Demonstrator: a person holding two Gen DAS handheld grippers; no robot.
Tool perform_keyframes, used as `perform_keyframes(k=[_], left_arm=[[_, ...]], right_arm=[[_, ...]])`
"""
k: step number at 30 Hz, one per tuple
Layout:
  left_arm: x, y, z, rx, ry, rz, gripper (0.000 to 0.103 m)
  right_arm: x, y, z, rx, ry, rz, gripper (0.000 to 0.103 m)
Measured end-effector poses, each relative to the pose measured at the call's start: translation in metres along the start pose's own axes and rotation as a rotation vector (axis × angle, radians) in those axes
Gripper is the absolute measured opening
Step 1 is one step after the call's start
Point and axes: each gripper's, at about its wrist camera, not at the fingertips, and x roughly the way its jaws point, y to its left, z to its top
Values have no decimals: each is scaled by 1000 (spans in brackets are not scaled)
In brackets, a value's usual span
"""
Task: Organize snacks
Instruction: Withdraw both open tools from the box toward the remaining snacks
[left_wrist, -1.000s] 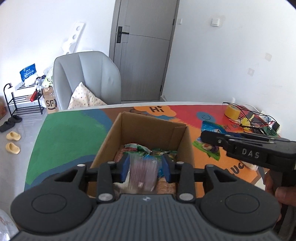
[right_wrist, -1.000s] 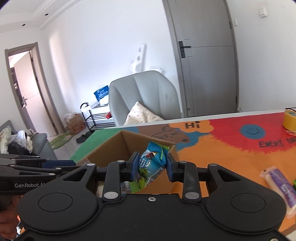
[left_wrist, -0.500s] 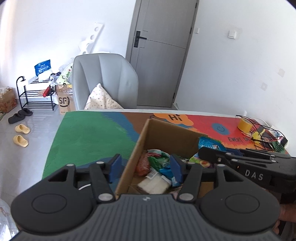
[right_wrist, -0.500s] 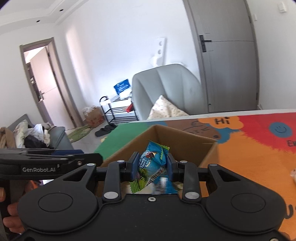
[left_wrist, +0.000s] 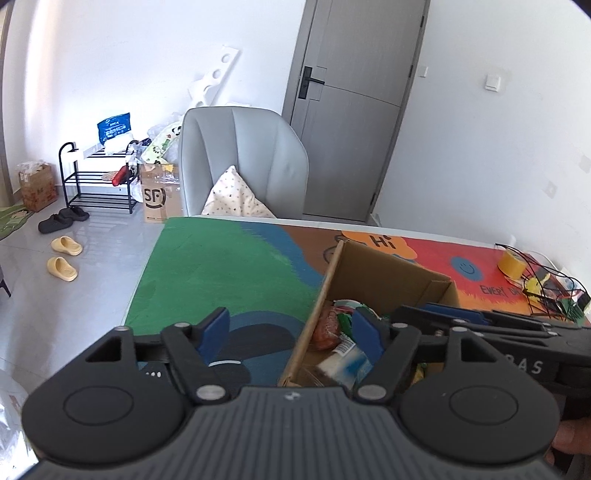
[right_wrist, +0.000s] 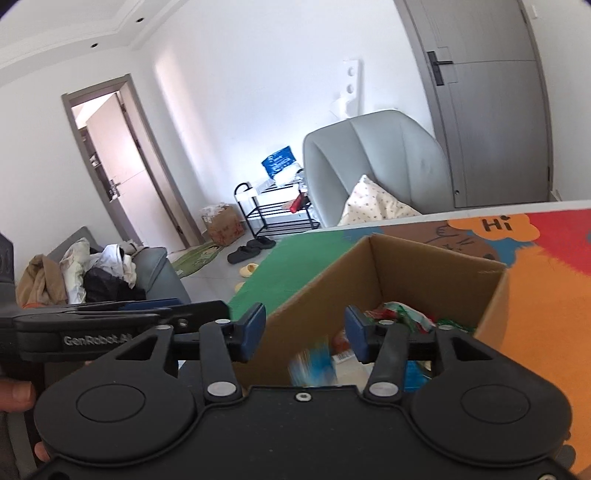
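Your left gripper is spreading its jaws, already wide, and nothing sits between them; the left wall of the cardboard box runs up through the gap, one blue pad out over the counter, the other over the box interior. Your right gripper is opening too, jaws about half apart, and a blue snack packet shows as a blur just below the gap, clear of both pads, inside the box. More snacks lie on the box floor ahead of the right jaws: red, green and white wrappers. Edges: the box's left rim cuts across under both grippers, its far wall stands ahead. Left of your left jaws the green stretch of counter lies open right out to its edge. The two grippers sit close, side by side.
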Motion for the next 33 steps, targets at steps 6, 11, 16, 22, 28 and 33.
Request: perform_keyframes(k=[6,11,16,22,28,33], left_arm=[[6,-13,1,17,9,-32,76],[11,-33,-2,50,16,-75,76],[16,-53,-7,79,27,-114,81],[24,-77,-11,99,50,-135,87],[27,-102,-15,133,66,-163,89],[31,-126,-20,166,76,-181,89]], right_arm=[[-16,-21,-4,36,-5,-61,49],[-36,-38,-10,55,-21,-121,55],[-55,-56,-17,88,-38,-171,58],[-74,-77,-26,124,-48,-218,72],[-93,-96,-37,150,-51,-272,88],[-113,-113,-46,179,-67,-319,100]])
